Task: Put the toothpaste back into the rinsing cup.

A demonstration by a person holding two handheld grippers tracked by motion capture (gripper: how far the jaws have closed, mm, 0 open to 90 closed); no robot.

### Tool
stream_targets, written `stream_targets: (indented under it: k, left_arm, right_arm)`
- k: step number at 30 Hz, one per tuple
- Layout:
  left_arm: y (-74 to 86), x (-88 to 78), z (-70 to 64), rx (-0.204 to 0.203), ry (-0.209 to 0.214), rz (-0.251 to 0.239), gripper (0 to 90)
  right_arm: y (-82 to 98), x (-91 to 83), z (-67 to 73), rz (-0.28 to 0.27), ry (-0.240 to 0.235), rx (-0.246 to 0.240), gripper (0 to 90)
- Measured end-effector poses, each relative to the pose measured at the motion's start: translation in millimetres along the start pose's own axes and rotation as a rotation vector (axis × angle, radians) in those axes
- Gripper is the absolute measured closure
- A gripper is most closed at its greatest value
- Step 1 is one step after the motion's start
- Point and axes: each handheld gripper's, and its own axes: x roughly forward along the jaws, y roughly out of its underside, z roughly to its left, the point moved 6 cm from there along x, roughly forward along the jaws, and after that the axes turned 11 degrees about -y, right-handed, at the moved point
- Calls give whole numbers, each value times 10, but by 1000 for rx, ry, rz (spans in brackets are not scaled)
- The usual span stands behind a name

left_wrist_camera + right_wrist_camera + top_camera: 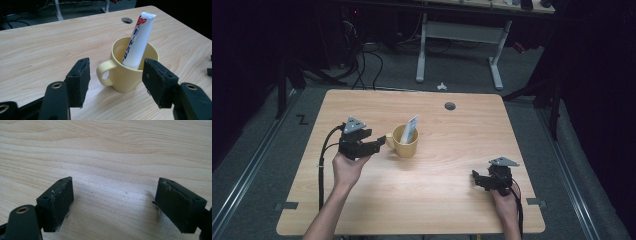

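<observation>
Pale wood grain runs across the desk (432,200), which stands on grey carpet in a dim room.

Nearest the person, the right claw (478,178) rests low over bare wood at the front right, jaws spread wide with nothing between them; its own view shows just grain between the two black pads (58,202).

Further in, the left claw (379,141) is held level at the left of centre, also released, its jaws parted and pointing at a yellow mug (404,141). From the left gripper view the mug (130,72) sits upright just ahead of the jaws, its handle (106,73) turned toward the left pad, not yet touched. A white toothpaste tube (138,40) with red and blue print leans inside the mug, crimped end up, resting on the far rim.

Beyond the mug lies a round cable hole (450,106) near the back edge, then another desk's white legs (422,47) and loose cables (362,60) on the floor.

This looks like the approach step: the left claw is lining up on the mug. The next move likely calls for easing forward until the jaws straddle the handle or body, then closing gently so the mug stays upright and the tube doesn't tip out.
</observation>
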Motion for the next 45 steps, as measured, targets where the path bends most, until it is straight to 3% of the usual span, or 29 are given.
stream_targets:
  k: [11,19,29,34,45]
  left_arm:
    - [90,-113,110,-48,-8,-22,394]
    - [152,-157,117,-58,-24,-32,390]
    - [333,-268,222,-116,-54,-50,385]
    - [390,-298,308,-120,-69,-52,383]
    - [494,-216,310,-120,-83,-32,382]
  right_arm:
    - [-2,2,2,-1,0,3,154]
    - [0,1,7,-1,1,3,154]
    - [2,3,25,1,-14,-13,154]
    - [1,3,25,2,-14,-13,153]
    - [1,4,26,2,-15,-15,154]
